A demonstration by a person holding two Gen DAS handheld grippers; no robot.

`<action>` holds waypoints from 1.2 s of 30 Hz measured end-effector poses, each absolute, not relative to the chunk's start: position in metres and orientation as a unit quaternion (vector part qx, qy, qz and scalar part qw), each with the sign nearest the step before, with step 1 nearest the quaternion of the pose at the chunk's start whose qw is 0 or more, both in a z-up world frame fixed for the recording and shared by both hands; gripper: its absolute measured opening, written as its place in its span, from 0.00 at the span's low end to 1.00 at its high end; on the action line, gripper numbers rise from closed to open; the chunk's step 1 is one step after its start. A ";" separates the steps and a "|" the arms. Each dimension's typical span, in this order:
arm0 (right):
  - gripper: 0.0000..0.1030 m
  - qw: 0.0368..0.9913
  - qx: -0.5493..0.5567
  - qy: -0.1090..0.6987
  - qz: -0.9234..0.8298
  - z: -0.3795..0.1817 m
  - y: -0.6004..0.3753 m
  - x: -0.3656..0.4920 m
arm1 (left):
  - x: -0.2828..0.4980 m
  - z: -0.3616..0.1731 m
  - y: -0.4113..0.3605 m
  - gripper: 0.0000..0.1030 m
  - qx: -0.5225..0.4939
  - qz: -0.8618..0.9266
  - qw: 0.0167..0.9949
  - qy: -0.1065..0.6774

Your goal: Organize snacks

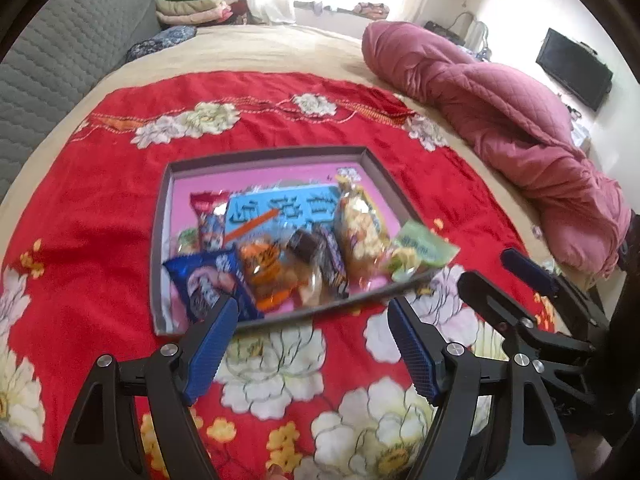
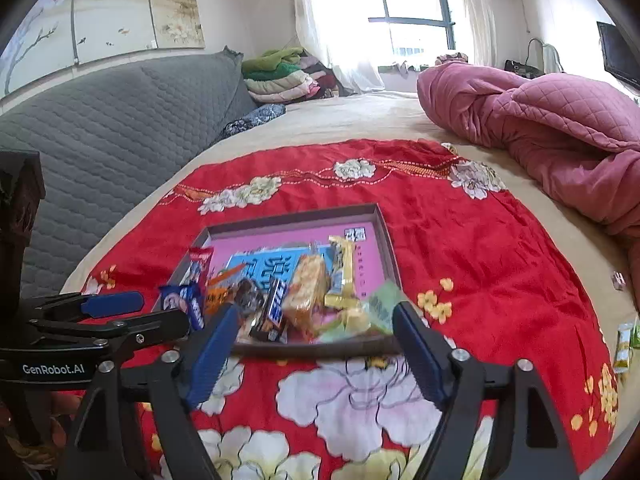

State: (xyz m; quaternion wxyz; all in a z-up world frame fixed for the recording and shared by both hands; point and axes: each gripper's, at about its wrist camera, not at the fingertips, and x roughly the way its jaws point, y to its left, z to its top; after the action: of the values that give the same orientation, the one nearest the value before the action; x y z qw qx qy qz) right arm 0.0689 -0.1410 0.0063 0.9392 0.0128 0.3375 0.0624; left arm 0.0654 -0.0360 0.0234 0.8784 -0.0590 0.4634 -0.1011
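Note:
A shallow dark-rimmed tray (image 1: 268, 156) (image 2: 296, 216) with a pink bottom lies on a red floral cloth (image 1: 100, 200) (image 2: 480, 248) on the bed. Several snack packets fill its near half: a blue one (image 1: 208, 284) (image 2: 188, 304), an orange one (image 1: 268, 272), a dark one (image 2: 276, 312), a yellow one (image 1: 360, 232) (image 2: 308, 292) and a pale green one (image 1: 420, 254) (image 2: 376, 312) lying on the near right rim. My left gripper (image 1: 312, 320) (image 2: 164, 311) hovers open just short of the tray's near edge. My right gripper (image 2: 312, 320) (image 1: 508, 284) stands open beside it, with nothing between its pads.
A rolled pink quilt (image 1: 500, 120) (image 2: 560, 128) lies at the right. A grey quilted headboard (image 2: 100, 128) runs along the left. Loose snack packets (image 2: 624, 344) lie at the cloth's right edge. Folded clothes (image 2: 280, 76) are stacked at the far end of the bed.

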 end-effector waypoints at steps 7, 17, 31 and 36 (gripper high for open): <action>0.82 0.936 0.002 0.347 0.059 0.003 -0.137 0.053 | 0.046 0.016 -0.027 0.76 -0.071 -0.082 0.871 0.479; 0.86 0.925 0.001 0.376 0.056 -0.008 -0.132 0.031 | 0.031 0.007 -0.023 0.76 -0.066 -0.067 0.863 0.497; 0.87 0.923 -0.026 0.382 0.051 -0.016 -0.124 0.026 | 0.028 -0.008 -0.024 0.76 -0.067 -0.056 0.851 0.518; 0.87 0.922 -0.027 0.384 0.050 -0.018 -0.124 0.028 | 0.030 -0.011 -0.021 0.76 -0.070 -0.048 0.849 0.521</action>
State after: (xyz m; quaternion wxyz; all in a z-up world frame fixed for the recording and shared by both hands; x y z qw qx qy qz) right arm 0.0276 -0.1235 -0.0178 0.9216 -0.0269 0.3839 0.0505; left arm 0.0299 -0.0211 -0.0115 0.8494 -0.0699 0.5209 -0.0481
